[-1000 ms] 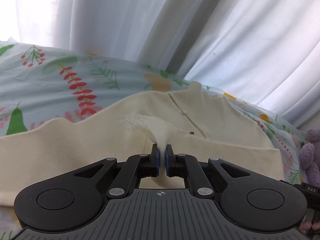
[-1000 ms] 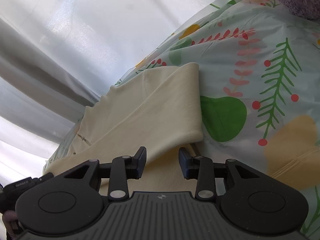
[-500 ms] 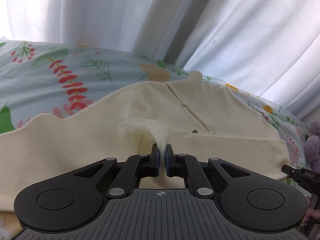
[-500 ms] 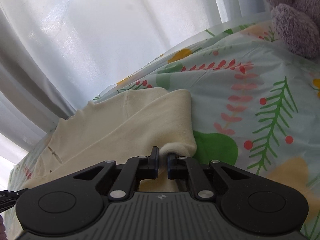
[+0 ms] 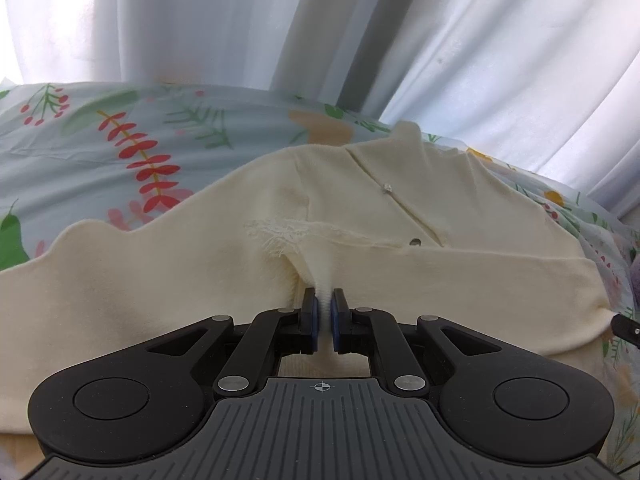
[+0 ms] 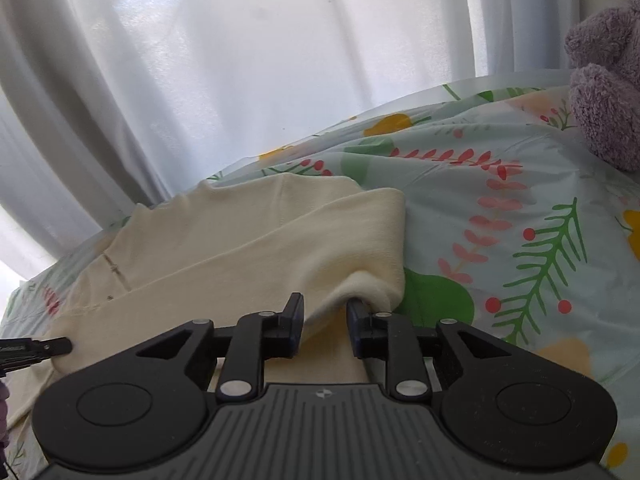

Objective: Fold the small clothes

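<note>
I am pinching the cream cardigan (image 5: 400, 216) in my closed left claw (image 5: 324, 312) while my half-open right claw (image 6: 325, 312) is straddling its folded sleeve (image 6: 360, 240) unclamped, risking slippage.

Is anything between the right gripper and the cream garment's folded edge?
Nothing visible. The right gripper is open with the folded edge of the garment lying between its fingers. The plush toy sits far off on the sheet. The left gripper is shut on the garment.

Left gripper (image 5: 324, 312): matte black linkage arms, silver pivot screws, ribbed grey base with crosshair mark, blue pads (image 5: 315, 320) on the fingers. Right gripper (image 6: 325, 314): identical black build, silver screws, crosshair.
</note>
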Motion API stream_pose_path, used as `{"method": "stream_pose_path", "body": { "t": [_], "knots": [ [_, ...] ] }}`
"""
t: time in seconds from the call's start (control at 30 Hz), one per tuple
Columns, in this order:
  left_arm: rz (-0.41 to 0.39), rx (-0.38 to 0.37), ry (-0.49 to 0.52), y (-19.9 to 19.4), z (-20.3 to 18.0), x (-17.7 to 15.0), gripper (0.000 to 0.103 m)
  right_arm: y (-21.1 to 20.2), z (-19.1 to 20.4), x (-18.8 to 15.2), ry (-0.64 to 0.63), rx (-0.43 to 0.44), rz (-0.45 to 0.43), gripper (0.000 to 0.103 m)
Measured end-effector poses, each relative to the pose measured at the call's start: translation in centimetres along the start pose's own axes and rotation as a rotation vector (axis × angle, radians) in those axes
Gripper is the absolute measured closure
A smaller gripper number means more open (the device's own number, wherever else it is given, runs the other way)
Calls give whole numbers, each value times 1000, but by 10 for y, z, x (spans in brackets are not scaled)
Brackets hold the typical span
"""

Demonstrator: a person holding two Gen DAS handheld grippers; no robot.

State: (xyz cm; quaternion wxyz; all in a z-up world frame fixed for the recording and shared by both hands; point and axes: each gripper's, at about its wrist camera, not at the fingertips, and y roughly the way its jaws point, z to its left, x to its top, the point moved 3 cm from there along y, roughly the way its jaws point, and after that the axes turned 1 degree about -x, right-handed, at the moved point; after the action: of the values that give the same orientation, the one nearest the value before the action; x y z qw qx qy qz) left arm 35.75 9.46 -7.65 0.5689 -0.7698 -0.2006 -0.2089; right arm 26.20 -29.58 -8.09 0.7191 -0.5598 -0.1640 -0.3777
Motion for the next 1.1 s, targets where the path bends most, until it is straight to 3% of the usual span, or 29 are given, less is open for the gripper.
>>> {"method": "stream_pose_path", "body": {
  "t": [0.17,0.33,0.4,0.57,0.67,0.87,0.97,1.1],
  "knots": [
    [3,25,16,6,-5,-1,94,1,16,12,-117,-69,-57,78],
    [-9,40,49,6,-8,0,95,50,30,-3,-239,-128,58,81],
    [-14,38,43,7,-7,2,95,56,40,-7,-349,-176,20,82],
    [-41,67,21,12,-3,3,94,69,48,3,-408,-236,-5,82],
    [-34,69,19,6,-3,0,91,67,45,8,-375,-226,3,82],
    [-19,54,54,-23,-4,-19,80,30,47,-14,-337,-110,16,82],
    [-6,67,56,-18,-6,-23,79,35,46,-26,-367,-123,36,82],
    [-12,84,7,-5,-2,-21,78,45,53,-27,-445,-175,-10,83]
  ]
}}
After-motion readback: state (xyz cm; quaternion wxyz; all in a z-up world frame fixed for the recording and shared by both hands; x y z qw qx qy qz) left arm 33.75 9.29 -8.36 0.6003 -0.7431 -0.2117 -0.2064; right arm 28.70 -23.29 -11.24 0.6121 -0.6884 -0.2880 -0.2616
